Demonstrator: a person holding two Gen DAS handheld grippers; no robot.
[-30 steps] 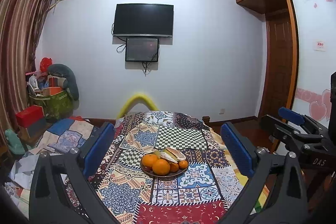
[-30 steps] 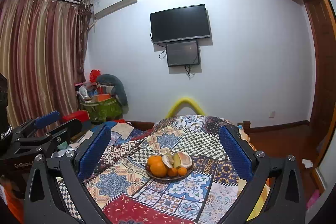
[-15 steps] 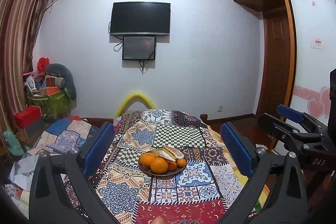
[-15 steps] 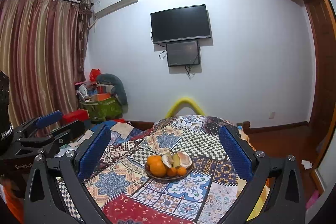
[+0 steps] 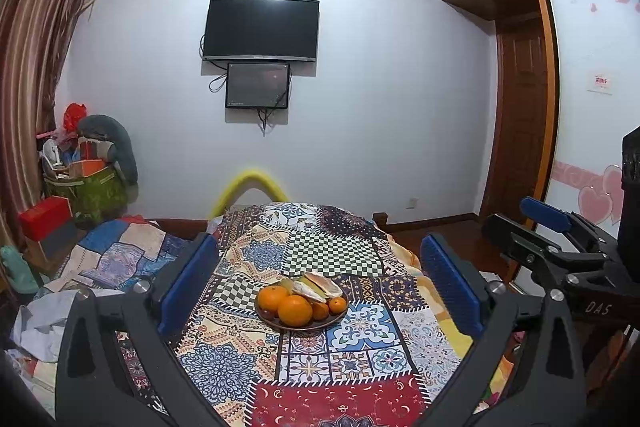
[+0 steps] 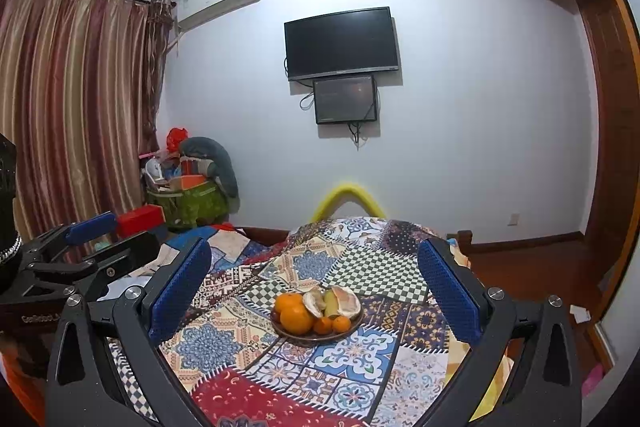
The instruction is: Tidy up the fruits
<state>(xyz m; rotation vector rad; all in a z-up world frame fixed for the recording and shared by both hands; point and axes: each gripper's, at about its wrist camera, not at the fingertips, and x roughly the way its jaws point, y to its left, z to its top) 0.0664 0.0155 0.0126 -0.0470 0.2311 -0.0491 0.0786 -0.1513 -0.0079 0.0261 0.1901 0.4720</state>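
A brown plate (image 5: 320, 323) (image 6: 316, 337) sits in the middle of a table covered with a patchwork cloth (image 5: 224, 367) (image 6: 224, 339). It holds large oranges (image 5: 295, 310) (image 6: 296, 318), small tangerines (image 5: 338, 305) (image 6: 341, 324) and peeled pomelo pieces (image 5: 320, 283) (image 6: 346, 301). My left gripper (image 5: 318, 285) is open and empty, held above the near table edge with the plate between its blue pads. My right gripper (image 6: 314, 291) is open and empty, in the same stance; it also shows at the right of the left wrist view (image 5: 548, 227).
A yellow chair back (image 5: 250, 183) stands at the table's far end. A cluttered bed (image 5: 100, 259) and a green bag (image 5: 96, 195) lie to the left. A wooden door (image 5: 520, 131) and wardrobe are at the right. A TV (image 5: 262, 29) hangs on the far wall.
Both views shift very slightly; the plate sits a little lower in the left wrist view. Both grippers stay open and empty.
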